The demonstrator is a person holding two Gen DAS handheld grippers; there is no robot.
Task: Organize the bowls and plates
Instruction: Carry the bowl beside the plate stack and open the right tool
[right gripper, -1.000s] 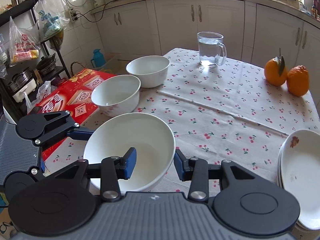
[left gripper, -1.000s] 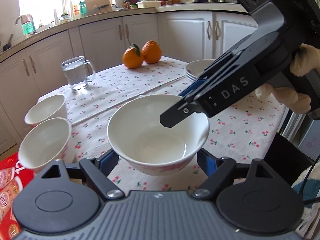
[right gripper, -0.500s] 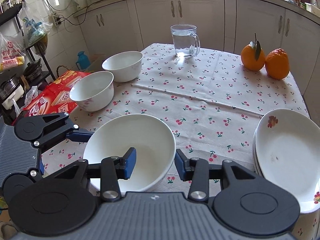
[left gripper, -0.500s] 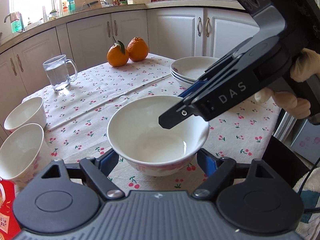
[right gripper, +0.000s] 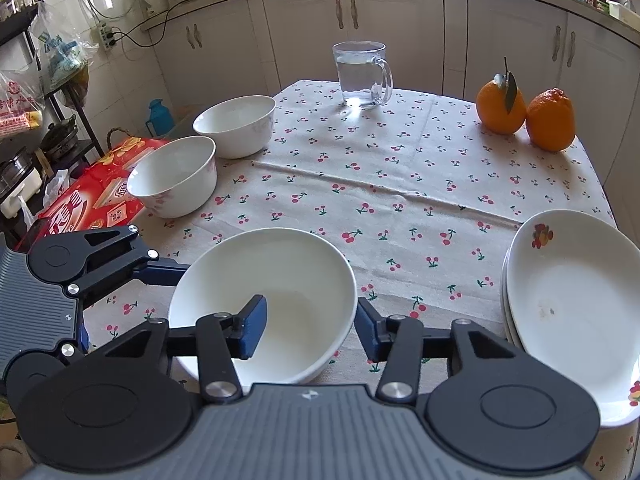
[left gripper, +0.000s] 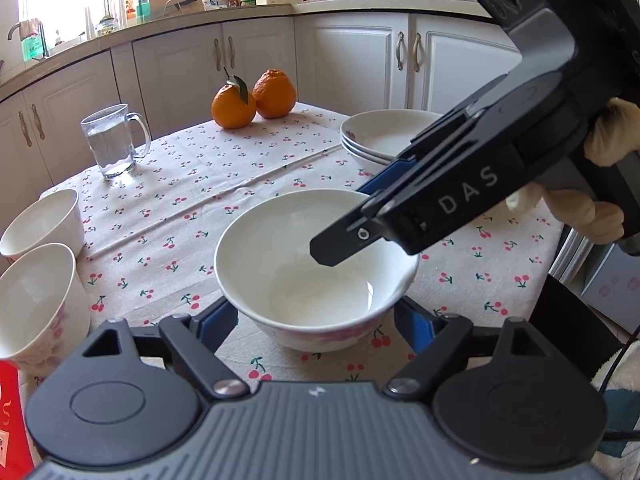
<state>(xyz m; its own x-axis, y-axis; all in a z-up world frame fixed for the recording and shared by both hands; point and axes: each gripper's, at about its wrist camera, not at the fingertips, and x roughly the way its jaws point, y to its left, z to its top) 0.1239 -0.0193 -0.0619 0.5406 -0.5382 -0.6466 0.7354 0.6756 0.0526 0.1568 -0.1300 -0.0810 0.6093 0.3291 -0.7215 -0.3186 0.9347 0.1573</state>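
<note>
A white bowl (left gripper: 316, 268) with a pink pattern sits near the table's front edge; it also shows in the right wrist view (right gripper: 264, 300). My left gripper (left gripper: 320, 322) is open, one finger on each side of the bowl. My right gripper (right gripper: 310, 330) is open and straddles the bowl's right rim, one finger (right gripper: 252, 326) inside and one outside. Two more white bowls (right gripper: 172, 176) (right gripper: 236, 124) stand at the left. A stack of white plates (right gripper: 568, 300) lies at the right.
A glass mug of water (right gripper: 362, 76) and two oranges (right gripper: 526, 114) stand at the table's far side. A red box (right gripper: 92, 196) lies beside the table at the left. Kitchen cabinets (right gripper: 360, 28) run behind.
Both grippers and the bowl between them have shifted right along the table, toward the plate stack. The jaws keep the same spread around the bowl.
</note>
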